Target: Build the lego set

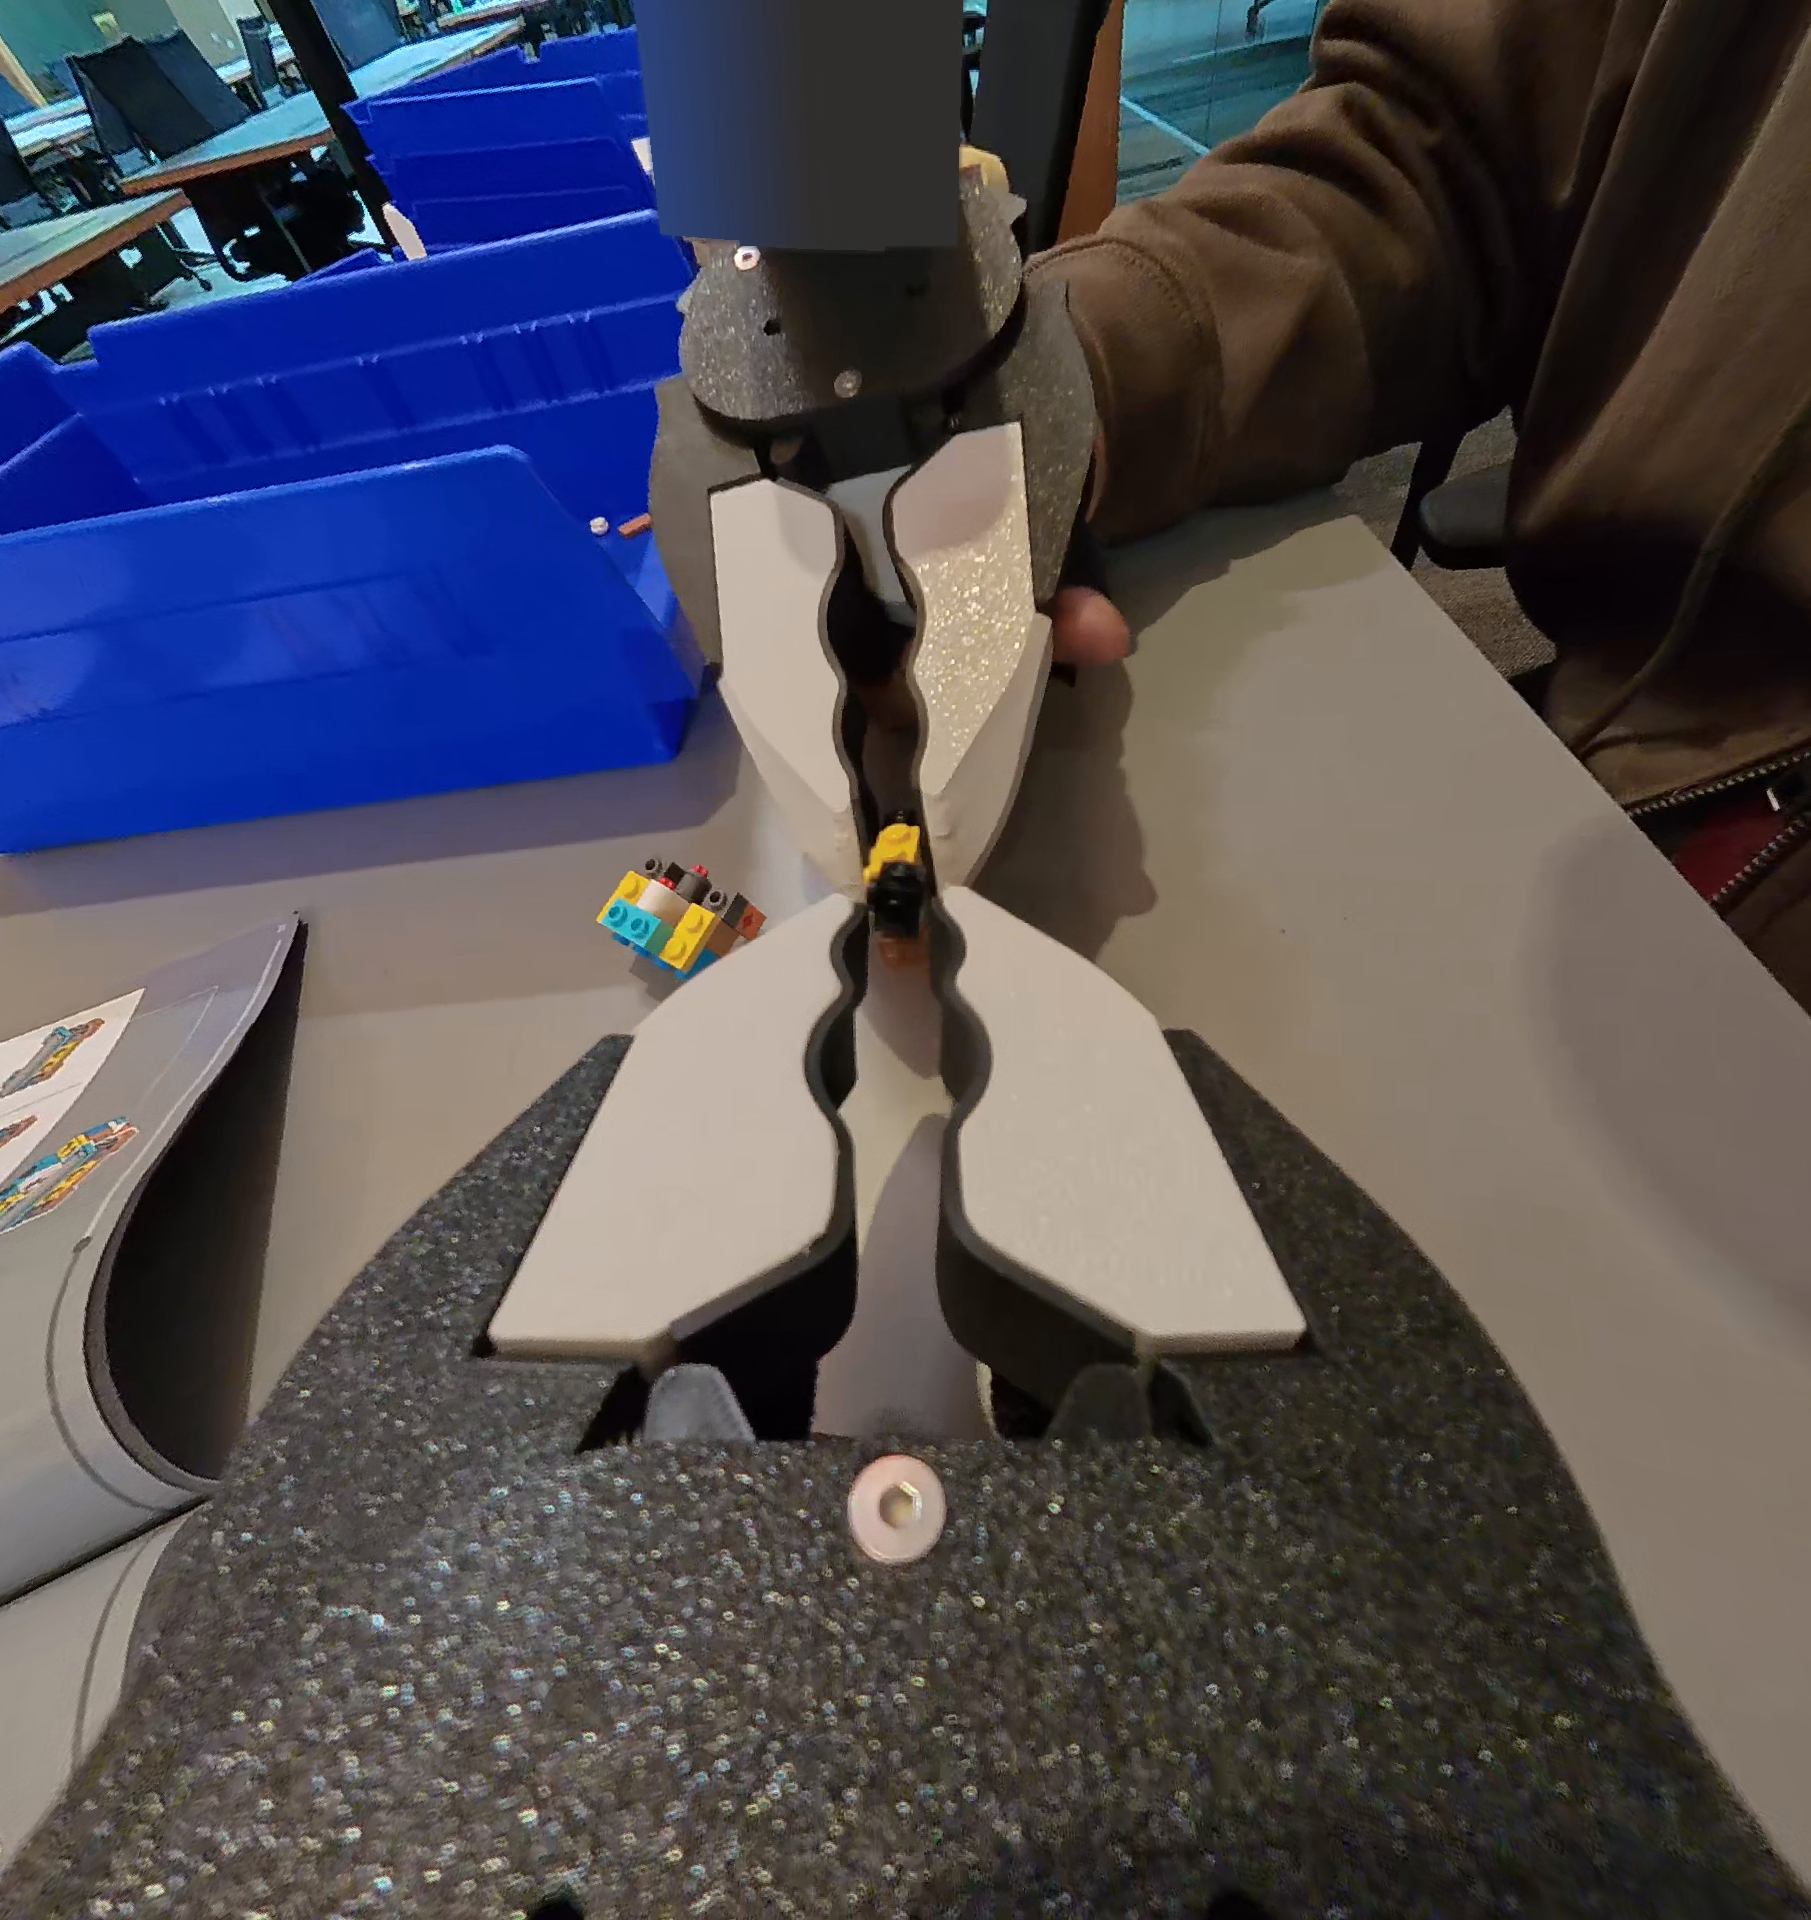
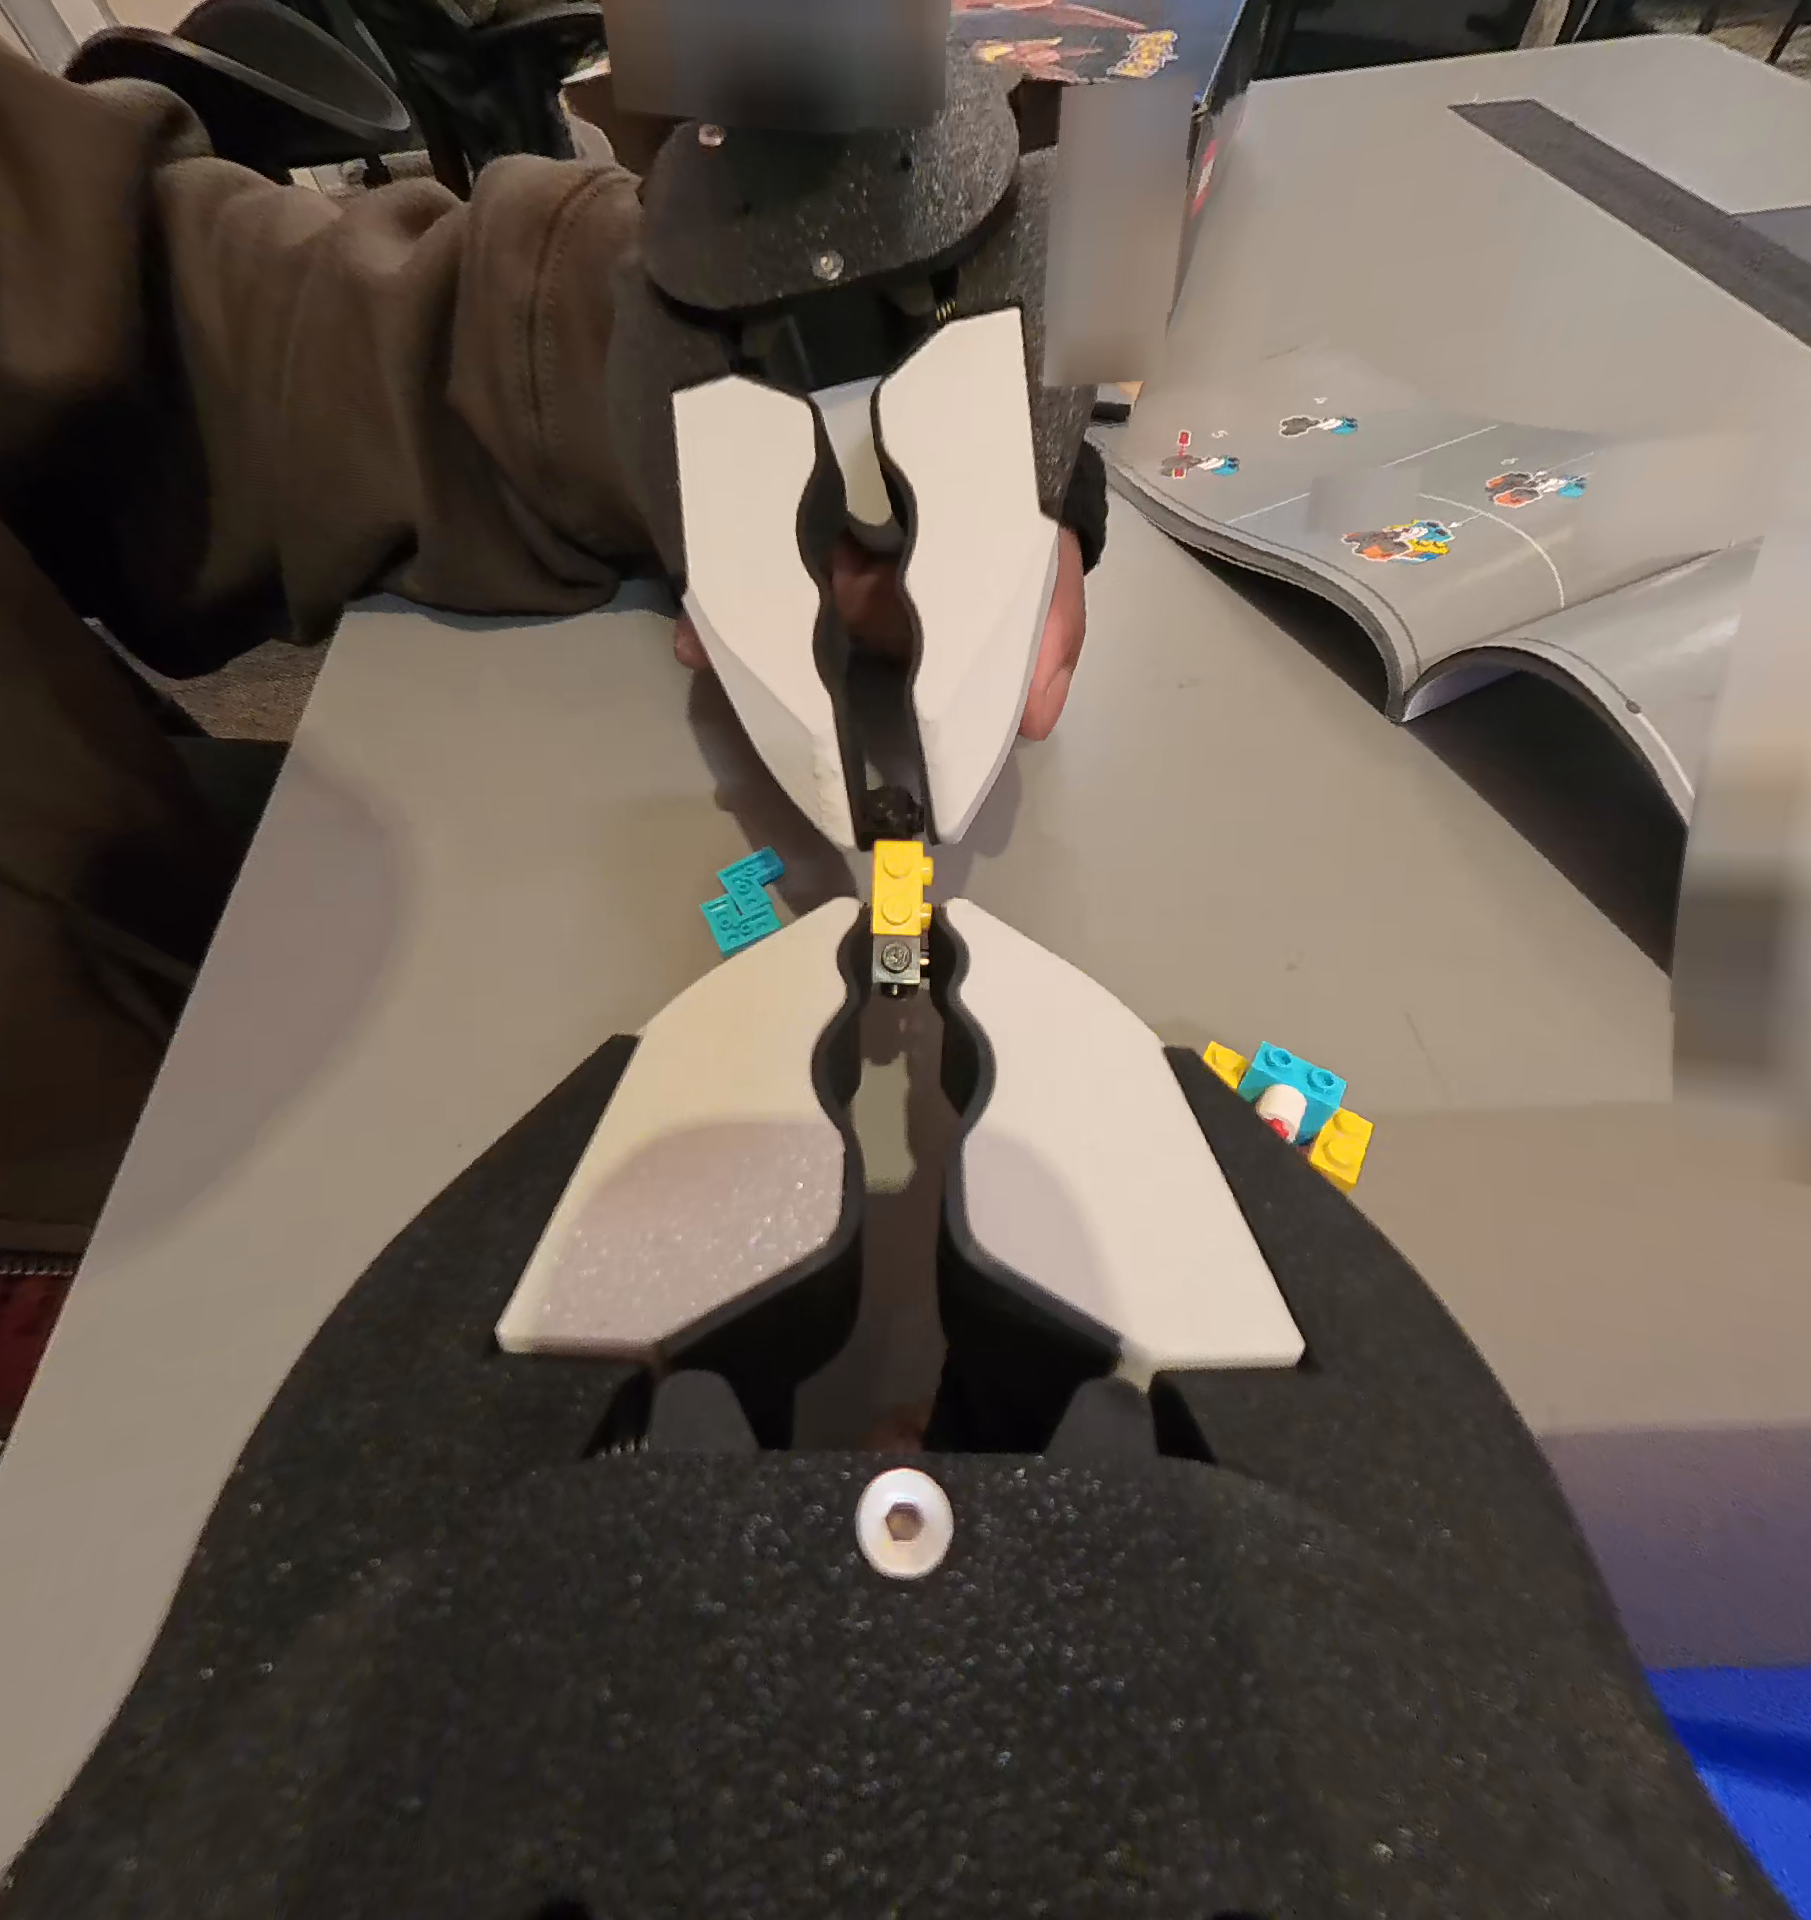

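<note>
My left gripper (image 1: 896,923) is shut on a small black piece (image 1: 896,902). It also shows at the top of the right wrist view (image 2: 893,823), where the black piece (image 2: 893,805) sits between its tips. My right gripper (image 2: 901,935) is shut on a yellow brick (image 2: 901,883) that has a dark grey piece (image 2: 899,958) behind it. In the left wrist view the right gripper (image 1: 896,862) comes from the top with the yellow brick (image 1: 895,847). The two grippers face tip to tip above the grey table (image 1: 1296,935), and the black piece touches the yellow brick's end.
A small partial build of yellow, blue and white bricks (image 1: 677,920) lies on the table, also in the right wrist view (image 2: 1290,1112). Two teal plates (image 2: 740,902) lie nearby. An open instruction booklet (image 2: 1452,520) and blue bins (image 1: 309,623) flank the work area. A person's brown sleeves hold both grippers. Only a small space, under 4 cm, lies between the two pairs of fingers.
</note>
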`<state>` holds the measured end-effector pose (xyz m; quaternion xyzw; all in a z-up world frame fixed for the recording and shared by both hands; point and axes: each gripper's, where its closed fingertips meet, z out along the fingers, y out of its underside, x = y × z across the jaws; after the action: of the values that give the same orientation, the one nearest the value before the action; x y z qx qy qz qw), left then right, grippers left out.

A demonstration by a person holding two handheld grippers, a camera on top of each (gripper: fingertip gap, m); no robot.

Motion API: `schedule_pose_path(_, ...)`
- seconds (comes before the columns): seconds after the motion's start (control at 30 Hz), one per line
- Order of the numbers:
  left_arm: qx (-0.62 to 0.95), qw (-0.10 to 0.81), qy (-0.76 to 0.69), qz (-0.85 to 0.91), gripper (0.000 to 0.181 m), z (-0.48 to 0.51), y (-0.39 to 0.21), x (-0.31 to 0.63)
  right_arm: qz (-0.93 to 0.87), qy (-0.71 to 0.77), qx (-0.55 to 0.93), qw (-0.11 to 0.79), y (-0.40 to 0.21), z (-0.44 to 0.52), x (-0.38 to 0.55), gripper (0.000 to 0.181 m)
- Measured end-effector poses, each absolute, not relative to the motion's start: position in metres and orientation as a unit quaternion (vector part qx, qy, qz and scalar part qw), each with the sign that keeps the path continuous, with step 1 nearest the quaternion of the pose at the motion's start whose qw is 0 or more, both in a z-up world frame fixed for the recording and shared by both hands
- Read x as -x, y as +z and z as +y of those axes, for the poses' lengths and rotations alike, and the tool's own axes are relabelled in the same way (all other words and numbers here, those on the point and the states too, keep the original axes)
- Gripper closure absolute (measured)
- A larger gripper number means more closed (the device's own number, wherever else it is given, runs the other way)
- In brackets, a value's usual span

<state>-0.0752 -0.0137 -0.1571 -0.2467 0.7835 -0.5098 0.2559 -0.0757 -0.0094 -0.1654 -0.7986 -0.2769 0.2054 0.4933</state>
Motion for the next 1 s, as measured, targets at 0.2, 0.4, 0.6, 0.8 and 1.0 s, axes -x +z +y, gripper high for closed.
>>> schedule_pose_path(0.2, 0.248, 0.26, -0.507, 0.783, 0.17, -0.013, -0.157, 0.074, -0.277, 0.206, 0.798, 0.493, -0.165, -0.01, 0.076, 0.171)
schedule_pose_path(0.4, 0.248, 0.258, -0.506, 0.785, 0.17, -0.014, -0.157, 0.074, -0.279, 0.205, 0.798, 0.493, -0.166, -0.01, 0.076, 0.171)
schedule_pose_path(0.6, 0.25, 0.255, -0.504, 0.786, 0.168, -0.015, -0.159, 0.074, -0.279, 0.207, 0.799, 0.491, -0.166, -0.01, 0.077, 0.171)
schedule_pose_path(0.8, 0.249, 0.26, -0.493, 0.792, 0.156, -0.015, -0.161, 0.073, -0.275, 0.217, 0.799, 0.489, -0.166, -0.011, 0.077, 0.171)
schedule_pose_path(1.0, 0.205, 0.328, -0.45, 0.805, 0.147, -0.008, -0.151, 0.074, -0.262, 0.247, 0.798, 0.483, -0.163, -0.013, 0.076, 0.171)
